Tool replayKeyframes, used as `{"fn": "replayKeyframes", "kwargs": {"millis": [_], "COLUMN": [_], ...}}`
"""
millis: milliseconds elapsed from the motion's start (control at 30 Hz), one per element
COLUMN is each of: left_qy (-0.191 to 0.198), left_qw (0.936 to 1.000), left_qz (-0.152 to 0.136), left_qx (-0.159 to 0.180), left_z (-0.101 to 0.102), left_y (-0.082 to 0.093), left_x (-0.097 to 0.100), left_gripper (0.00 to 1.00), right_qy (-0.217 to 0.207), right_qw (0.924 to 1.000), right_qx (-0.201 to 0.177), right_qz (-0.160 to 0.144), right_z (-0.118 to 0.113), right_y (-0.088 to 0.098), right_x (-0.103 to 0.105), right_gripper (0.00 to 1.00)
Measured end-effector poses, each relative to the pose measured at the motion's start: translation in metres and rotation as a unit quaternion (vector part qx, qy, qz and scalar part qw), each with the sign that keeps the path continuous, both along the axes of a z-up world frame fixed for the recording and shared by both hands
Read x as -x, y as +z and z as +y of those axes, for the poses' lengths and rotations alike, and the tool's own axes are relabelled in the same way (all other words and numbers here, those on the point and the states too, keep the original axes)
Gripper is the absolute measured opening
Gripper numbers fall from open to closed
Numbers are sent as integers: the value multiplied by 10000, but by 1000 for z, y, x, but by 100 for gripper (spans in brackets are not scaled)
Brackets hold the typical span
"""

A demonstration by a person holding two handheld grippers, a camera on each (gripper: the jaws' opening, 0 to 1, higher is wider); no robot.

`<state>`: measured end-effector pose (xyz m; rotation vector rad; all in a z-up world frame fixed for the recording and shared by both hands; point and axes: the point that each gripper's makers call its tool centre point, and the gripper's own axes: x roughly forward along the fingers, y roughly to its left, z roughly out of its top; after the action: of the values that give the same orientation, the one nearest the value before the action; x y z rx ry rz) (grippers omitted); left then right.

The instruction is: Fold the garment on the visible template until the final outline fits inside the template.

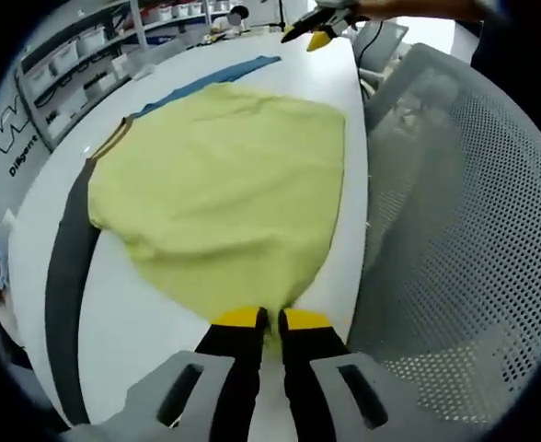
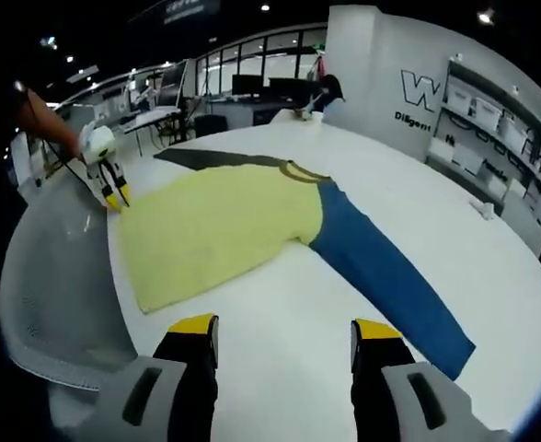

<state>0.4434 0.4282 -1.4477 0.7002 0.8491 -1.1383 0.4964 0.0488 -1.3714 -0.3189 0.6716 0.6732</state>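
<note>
The pale yellow cloth garment (image 1: 220,184) lies flat on the white worktop (image 2: 344,313). The left tongs (image 1: 269,319) pinch its near corner; the right tongs (image 2: 284,330), spread, hover beside its far edge.

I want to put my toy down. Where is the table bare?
Bare white table lies between the right gripper and the yellow shirt, and beyond the blue sleeve. It is crowded where the left gripper pinches the shirt's edge by the mesh chair.

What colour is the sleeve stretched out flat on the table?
Blue sleeve, clearest in the right gripper view.
</note>
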Motion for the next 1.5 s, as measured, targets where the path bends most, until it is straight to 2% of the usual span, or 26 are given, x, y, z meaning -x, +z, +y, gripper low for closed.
{"fn": "replayKeyframes", "kwargs": {"millis": [33, 233, 400, 567, 700, 833, 900, 1033, 1133, 1300, 1367, 1467, 1500], "left_qy": [98, 852, 995, 1246, 1242, 1353, 1465, 1737, 1794, 1844, 1920, 2109, 2170], "left_qw": [10000, 9949, 9931, 9890, 9886, 9855, 9827, 9744, 9720, 9678, 9642, 9549, 9518], "left_qz": [3, 532, 616, 796, 843, 878, 849, 804, 736, 609, 601, 649, 654], "left_qx": [-13, 90, -7, 30, 147, 530, 743, 1175, 1325, 1601, 1726, 1985, 2068], "left_z": [1, 5, 8, 8, 3, -6, -10, -17, -20, -29, -32, -36, -36], "left_y": [0, 0, 1, 1, 10, 29, 41, 65, 79, 103, 110, 122, 126], "left_x": [-3, -3, 1, 2, 4, -3, -11, -28, -35, -44, -49, -57, -60], "left_gripper": [4, 3, 3, 3, 3, 3, 3, 3, 3, 3, 3, 3, 3], "right_qy": [21, 230, 456, 712, 980, 1198, 1214, 1271, 1436, 1364, 1337, 1436, 1415], "right_qw": [10000, 9994, 9981, 9961, 9935, 9915, 9910, 9900, 9879, 9883, 9884, 9884, 9887], "right_qx": [-26, -140, -211, -196, -144, -59, -174, -299, -310, -422, -447, -84, -98], "right_qz": [25, 201, 359, 481, 552, 500, 530, 537, 506, 544, 565, 498, 482], "right_z": [3, 25, 46, 68, 83, 94, 100, 115, 125, 134, 140, 141, 145], "right_y": [-1, -11, -22, -35, -40, -42, -41, -42, -45, -49, -52, -61, -63], "right_x": [1, 16, 28, 39, 47, 48, 46, 48, 52, 50, 49, 45, 42], "right_gripper": [54, 56, 57, 57, 58, 59, 60, 69, 74, 83, 87, 89, 89]}}
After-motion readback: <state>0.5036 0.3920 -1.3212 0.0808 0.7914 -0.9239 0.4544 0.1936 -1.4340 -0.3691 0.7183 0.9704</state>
